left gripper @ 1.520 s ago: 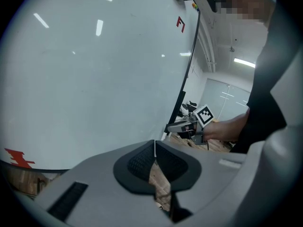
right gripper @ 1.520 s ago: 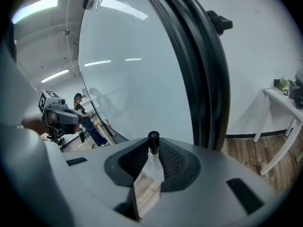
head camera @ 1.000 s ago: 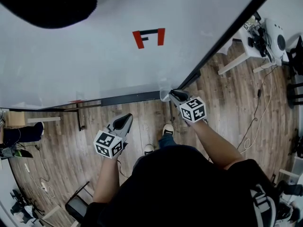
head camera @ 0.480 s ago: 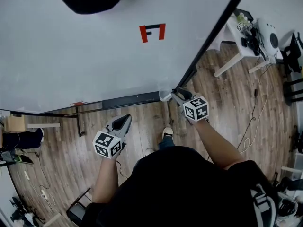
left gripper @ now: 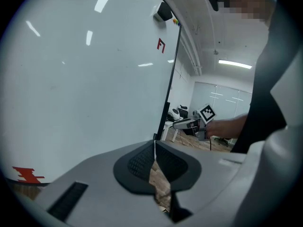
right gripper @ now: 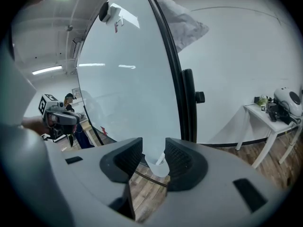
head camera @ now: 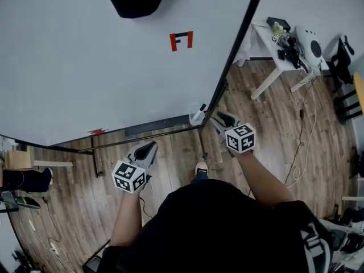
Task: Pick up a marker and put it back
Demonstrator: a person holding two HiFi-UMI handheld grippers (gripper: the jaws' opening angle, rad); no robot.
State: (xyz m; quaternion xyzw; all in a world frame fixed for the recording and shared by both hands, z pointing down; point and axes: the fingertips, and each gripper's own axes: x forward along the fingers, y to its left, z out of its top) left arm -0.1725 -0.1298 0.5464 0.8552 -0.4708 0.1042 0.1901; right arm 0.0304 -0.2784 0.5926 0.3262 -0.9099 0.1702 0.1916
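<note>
Since a second ago my right gripper has backed off the cup. It was right at the cup then; now it sits just beside it, apart, not touching. Its jaws have just been opening and now stand wide, with nothing between the pads. In the right gripper view the cup shows through the gap, beyond the tips.

The marker is in the cup, standing tilted with its dark end up. The cup hangs at the bottom right corner of the whiteboard, next to the black frame edge. In the right gripper view the marker is only a short light bit above the cup rim.

My left gripper is about where it was, low and to the left, well apart from the cup, over the wood floor. In the left gripper view its jaws are pressed together at the tips, with nothing in them.

There is a red mark high on the board. A white table with clutter stands off to the right.
</note>
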